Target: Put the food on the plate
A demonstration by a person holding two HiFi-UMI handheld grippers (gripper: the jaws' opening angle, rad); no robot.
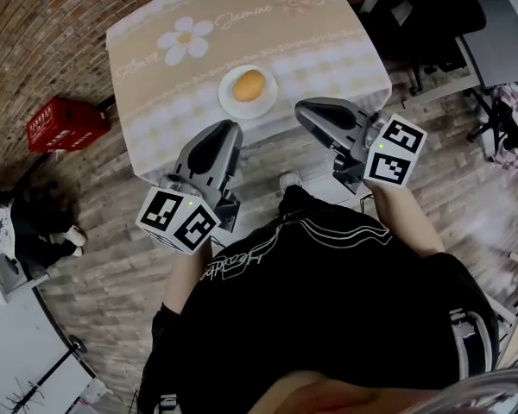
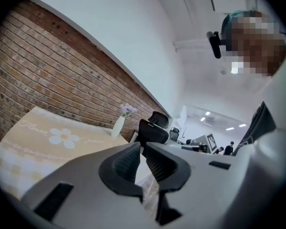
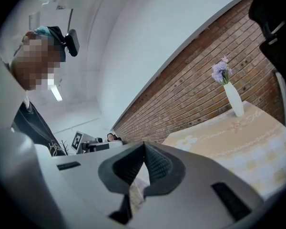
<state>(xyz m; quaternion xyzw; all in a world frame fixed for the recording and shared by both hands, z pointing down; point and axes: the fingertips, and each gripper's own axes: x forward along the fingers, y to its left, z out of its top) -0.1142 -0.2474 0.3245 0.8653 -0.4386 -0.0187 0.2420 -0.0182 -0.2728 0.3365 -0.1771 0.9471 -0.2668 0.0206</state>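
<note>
A white plate (image 1: pixel 228 82) sits near the front edge of the table (image 1: pixel 328 50), and a golden-brown bun (image 1: pixel 249 84) lies on it. My left gripper (image 1: pixel 227 128) (image 2: pixel 140 146) is held in front of the table, below and left of the plate; its jaws stand close together with nothing between them. My right gripper (image 1: pixel 304 108) (image 3: pixel 144 144) hangs to the right of the plate, also short of the table edge, its jaws shut and empty. Neither gripper view shows the plate or the bun.
The table wears a beige cloth with a daisy print (image 1: pixel 186 39) and stands against a brick wall (image 2: pixel 47 66). A white vase with purple flowers (image 3: pixel 233 99) (image 2: pixel 118 125) stands at its far edge. A red crate (image 1: pixel 65 125) lies on the floor to the left; a black office chair (image 2: pixel 152 128) is to the right.
</note>
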